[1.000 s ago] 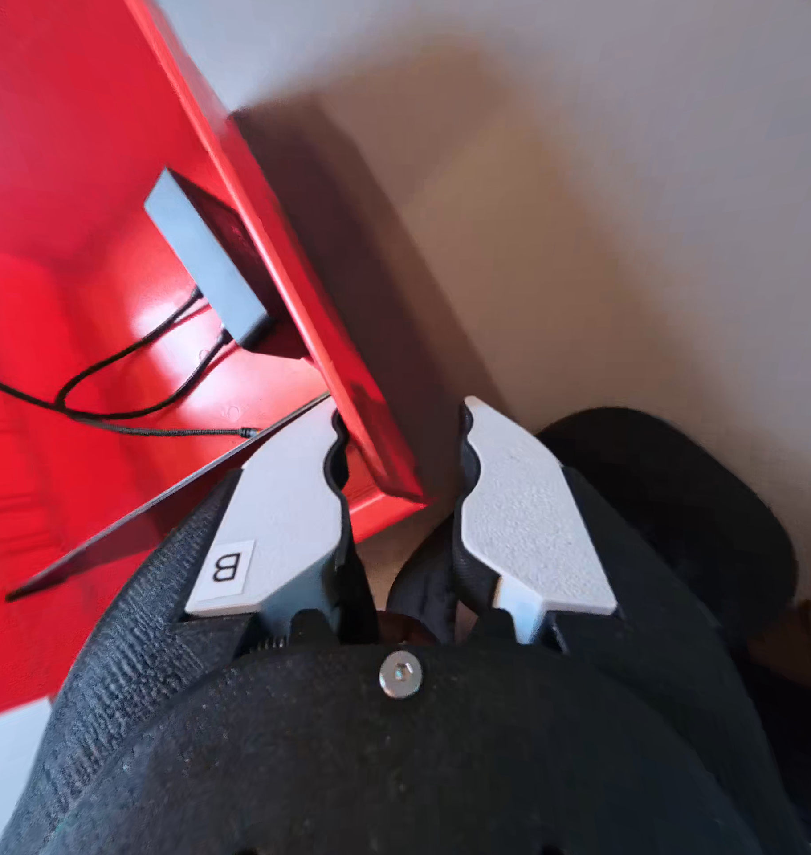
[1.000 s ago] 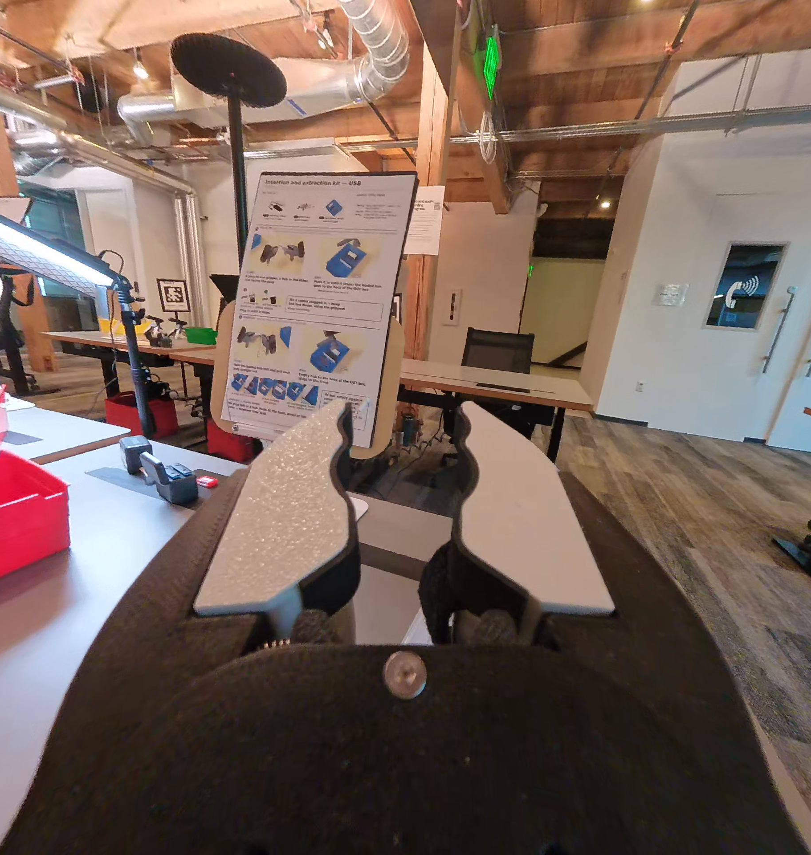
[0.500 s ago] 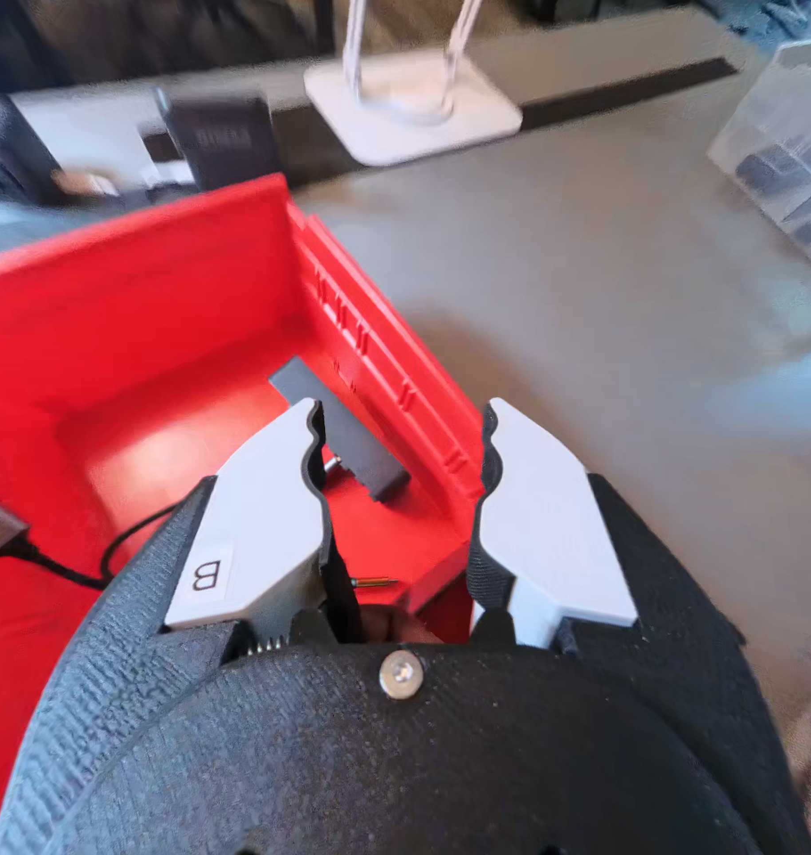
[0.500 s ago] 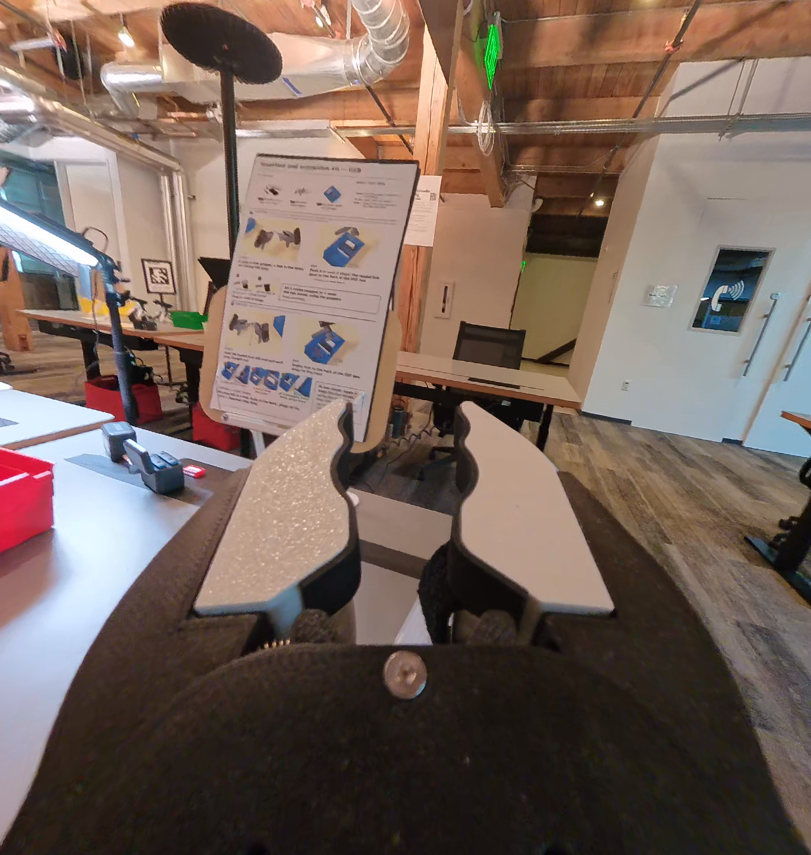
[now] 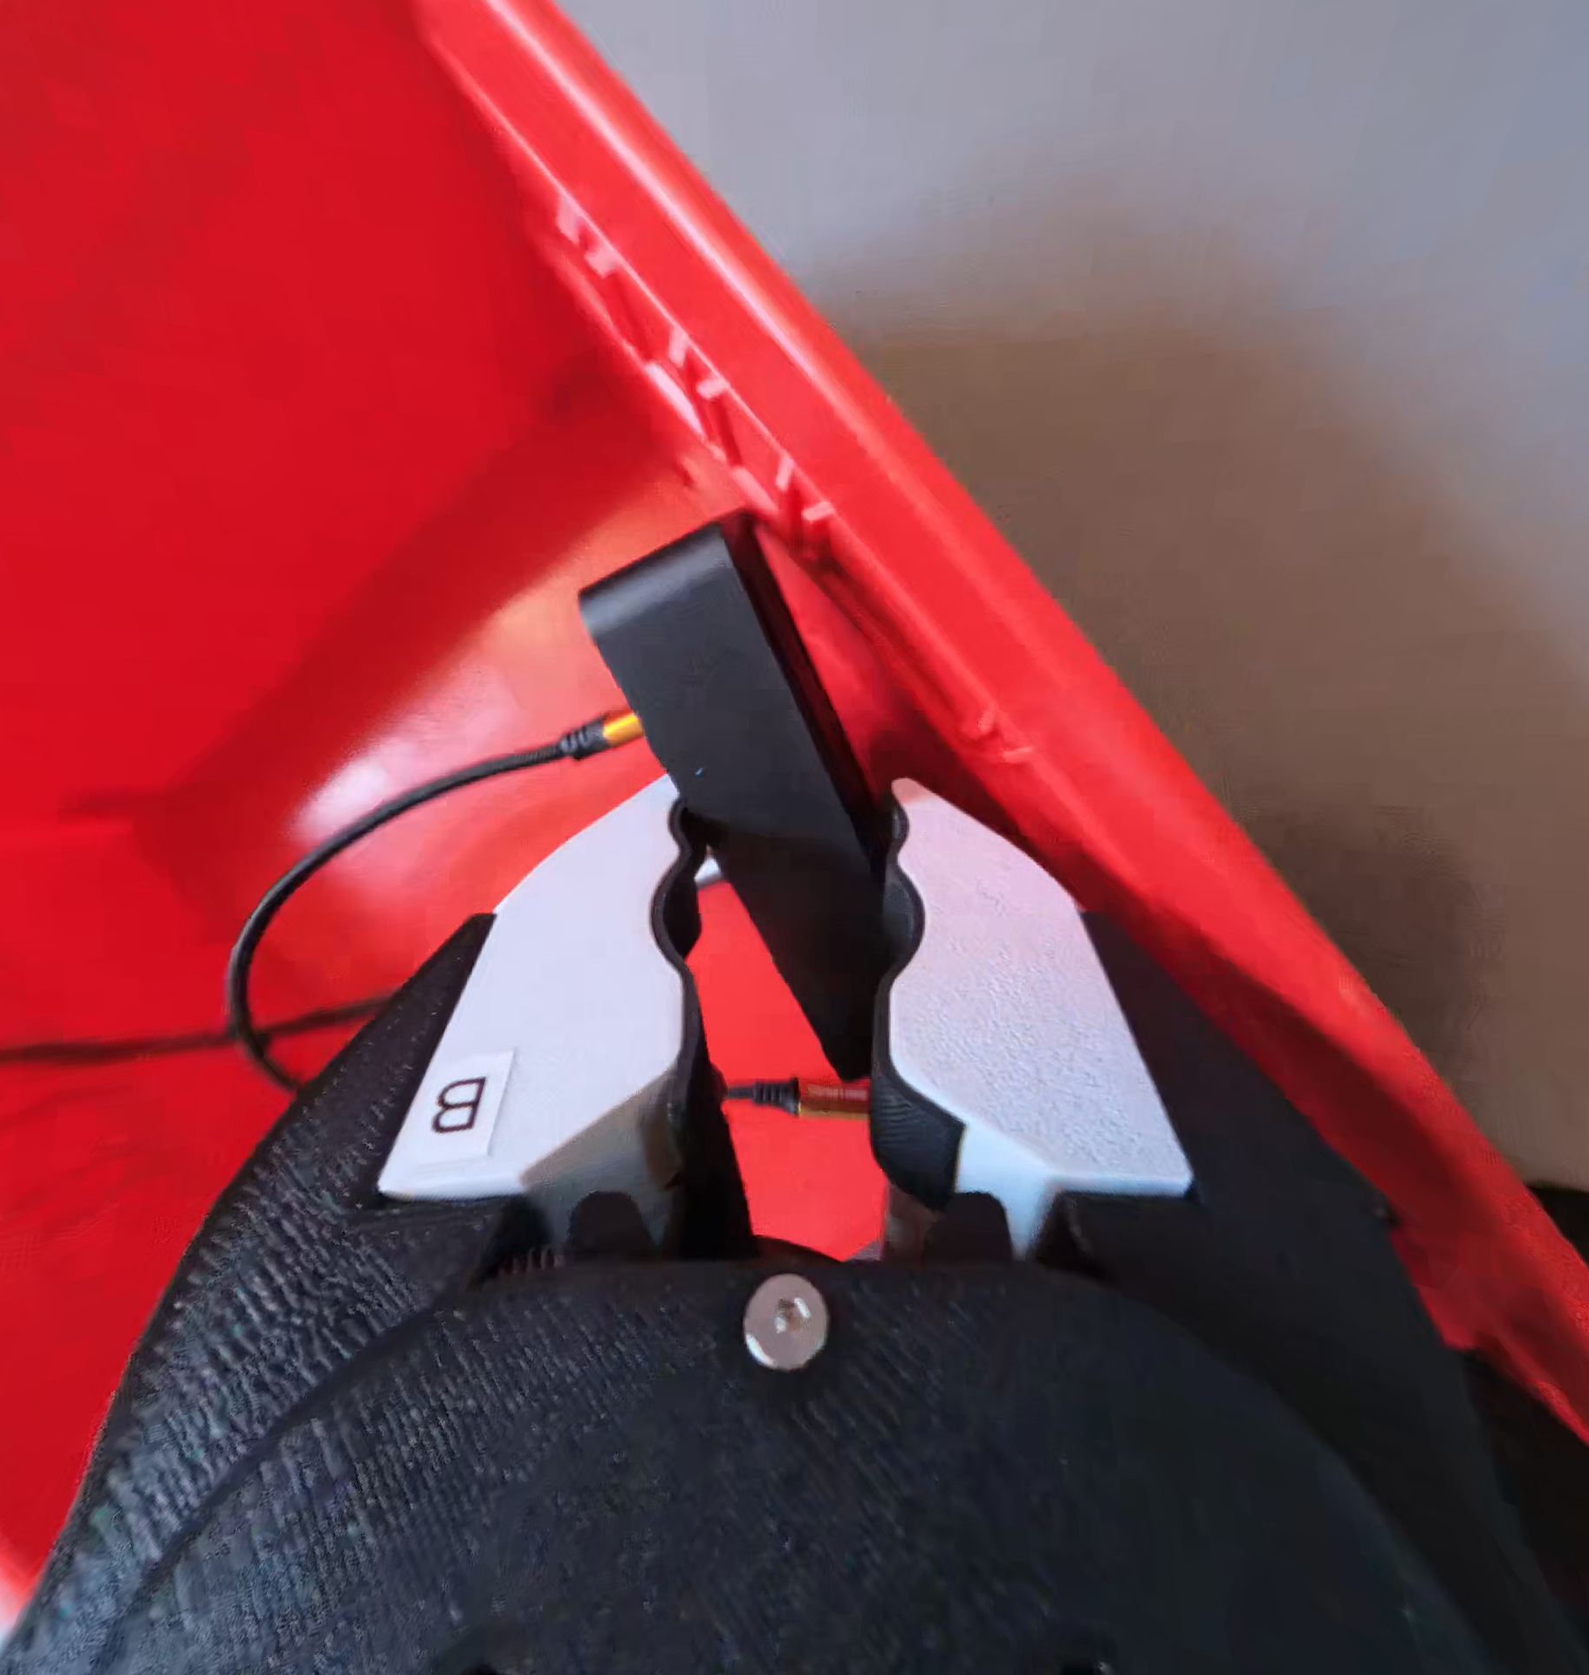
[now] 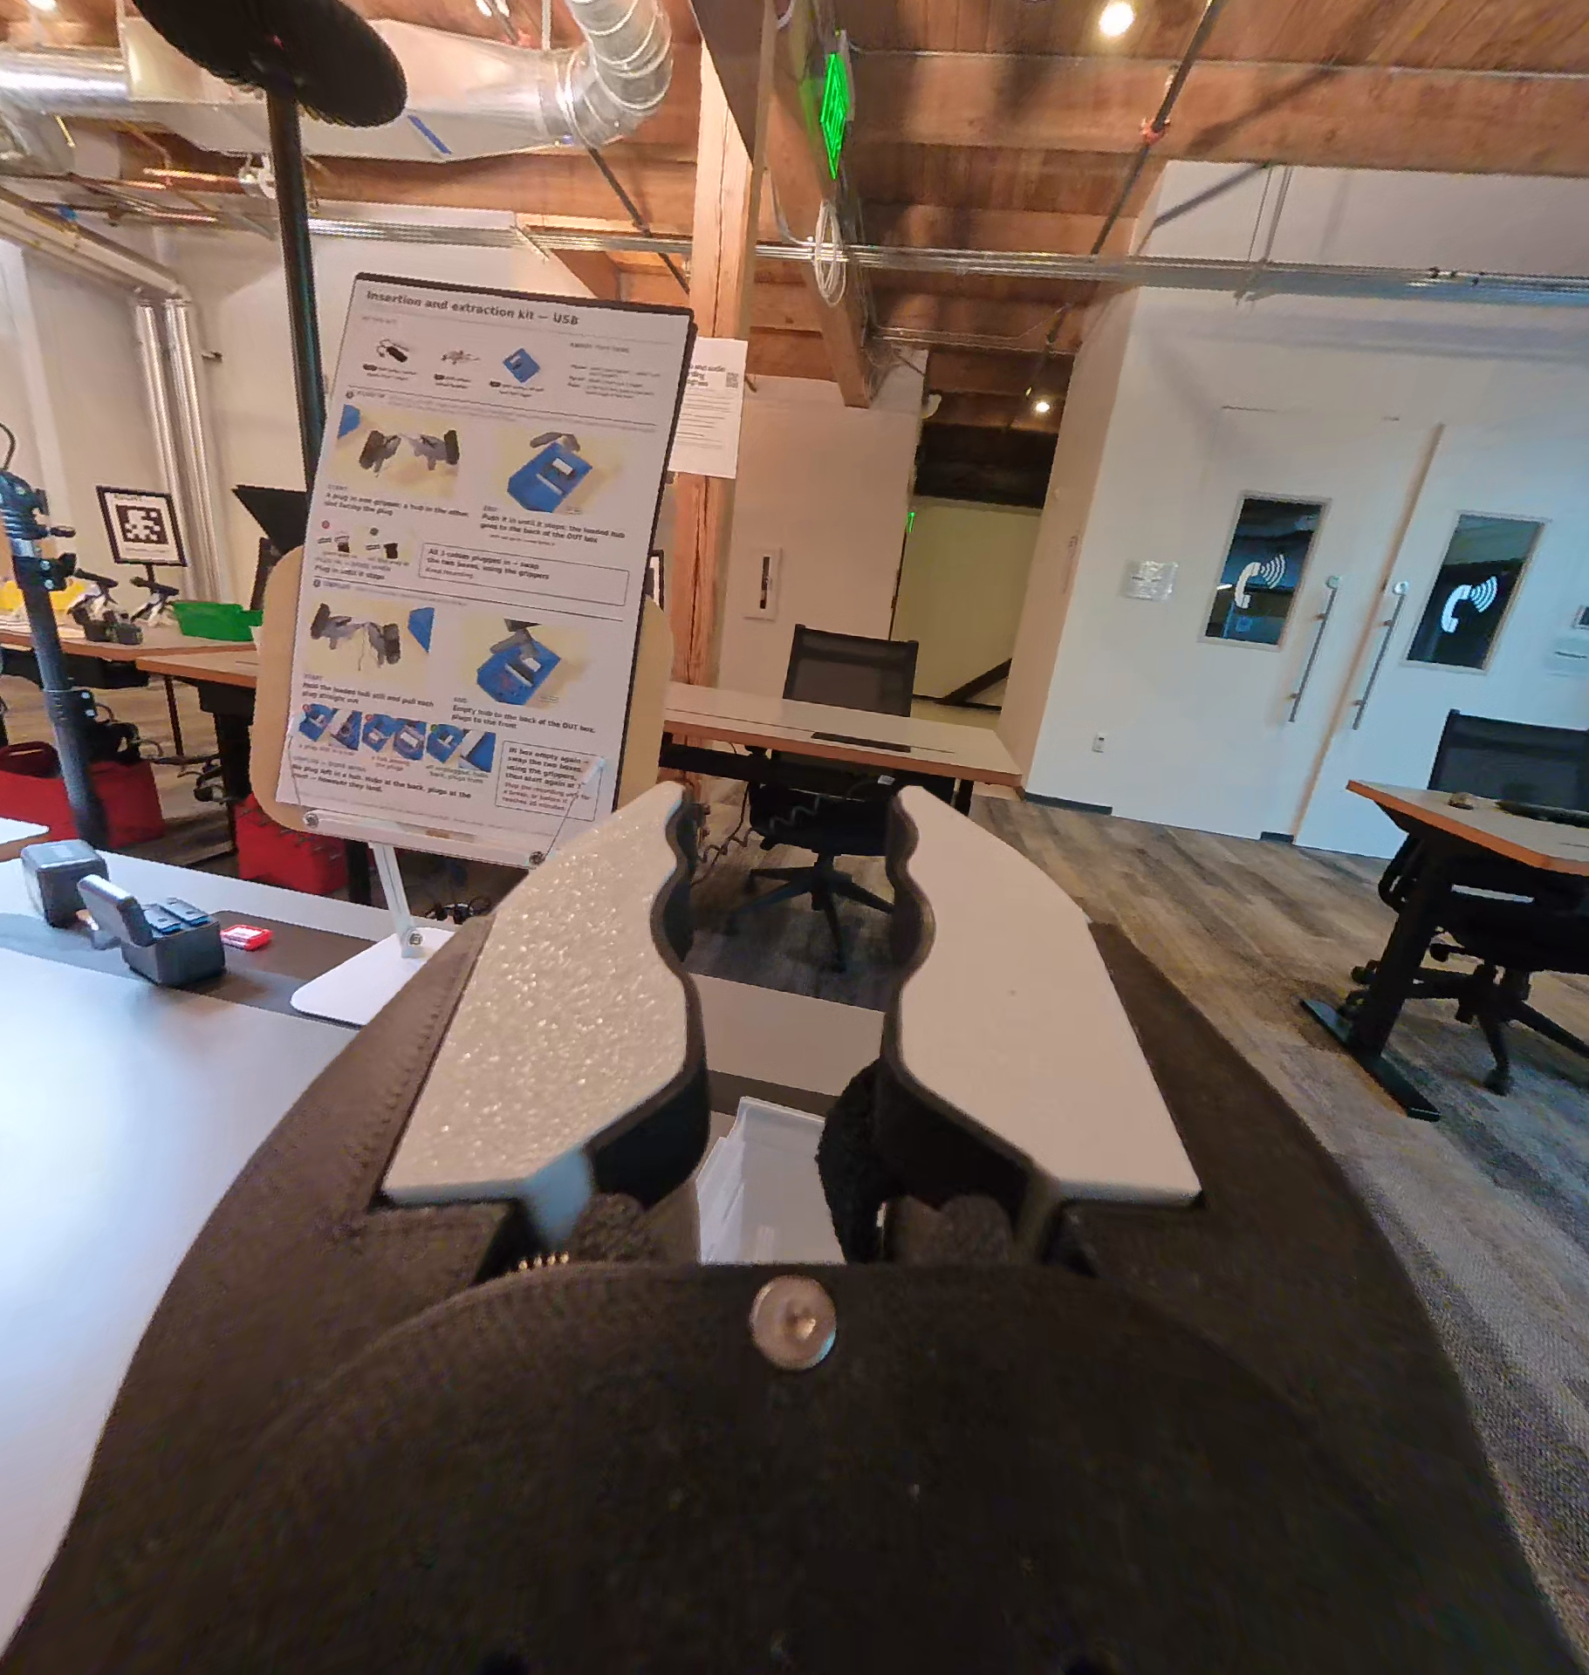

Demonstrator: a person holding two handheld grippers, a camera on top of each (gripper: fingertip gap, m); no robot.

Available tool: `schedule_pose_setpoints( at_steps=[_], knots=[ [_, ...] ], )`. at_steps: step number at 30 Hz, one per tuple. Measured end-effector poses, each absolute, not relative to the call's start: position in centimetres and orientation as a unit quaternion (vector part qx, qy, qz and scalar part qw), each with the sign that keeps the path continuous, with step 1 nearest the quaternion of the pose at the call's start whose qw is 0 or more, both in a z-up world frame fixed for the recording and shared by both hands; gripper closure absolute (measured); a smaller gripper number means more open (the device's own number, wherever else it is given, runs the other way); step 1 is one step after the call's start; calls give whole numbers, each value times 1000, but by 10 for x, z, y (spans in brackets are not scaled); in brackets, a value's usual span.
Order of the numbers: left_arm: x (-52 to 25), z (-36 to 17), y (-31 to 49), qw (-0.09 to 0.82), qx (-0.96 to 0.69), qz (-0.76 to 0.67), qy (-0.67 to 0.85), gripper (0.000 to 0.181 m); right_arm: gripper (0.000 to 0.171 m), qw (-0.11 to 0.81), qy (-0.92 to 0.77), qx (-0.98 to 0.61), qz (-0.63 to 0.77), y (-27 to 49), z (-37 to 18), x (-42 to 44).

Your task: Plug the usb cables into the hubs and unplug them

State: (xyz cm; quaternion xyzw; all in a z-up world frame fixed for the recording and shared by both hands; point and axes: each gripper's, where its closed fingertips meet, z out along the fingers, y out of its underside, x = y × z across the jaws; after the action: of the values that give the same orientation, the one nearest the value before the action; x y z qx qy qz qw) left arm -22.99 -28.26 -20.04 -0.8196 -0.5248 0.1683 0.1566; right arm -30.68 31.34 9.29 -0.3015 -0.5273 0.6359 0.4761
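Now the left tool [image 5: 786, 820] has closed around the hub [image 5: 745, 770] in the red bin [image 5: 319, 408]; right tool [image 6: 790, 820] stays apart, empty.

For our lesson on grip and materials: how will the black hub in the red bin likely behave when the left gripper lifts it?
The hub looks like a stiff, flat slab, so it should not bend. Held near one end by the left gripper, it may pivot. Its plugged-in cables look thin and floppy, so they will probably trail and tug lightly inside the red bin.
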Motion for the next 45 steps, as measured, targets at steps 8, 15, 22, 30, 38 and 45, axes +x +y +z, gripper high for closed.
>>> schedule_pose_setpoints(
  at_steps=[8,15,22,30,38,45],
  knots=[
    [-235,-42,-279,96,-722,605,-323,151,133,444,-551,-250,660,273,106,-292],
    [-213,49,-198,-43,-551,830,-75,152,126,356,-609,-139,695,175,119,-255],
    [-226,61,-132,-20,-546,837,-18,152,101,210,-673,-4,709,22,96,-197],
    [-224,58,-78,26,-548,836,28,153,96,245,-706,9,664,-57,45,-201],
    [-217,60,-56,35,-524,847,76,149,111,278,-645,25,711,-49,62,-200],
    [-172,74,-33,219,-476,847,87,138,113,360,-550,48,752,-7,101,-199]
  ],
)
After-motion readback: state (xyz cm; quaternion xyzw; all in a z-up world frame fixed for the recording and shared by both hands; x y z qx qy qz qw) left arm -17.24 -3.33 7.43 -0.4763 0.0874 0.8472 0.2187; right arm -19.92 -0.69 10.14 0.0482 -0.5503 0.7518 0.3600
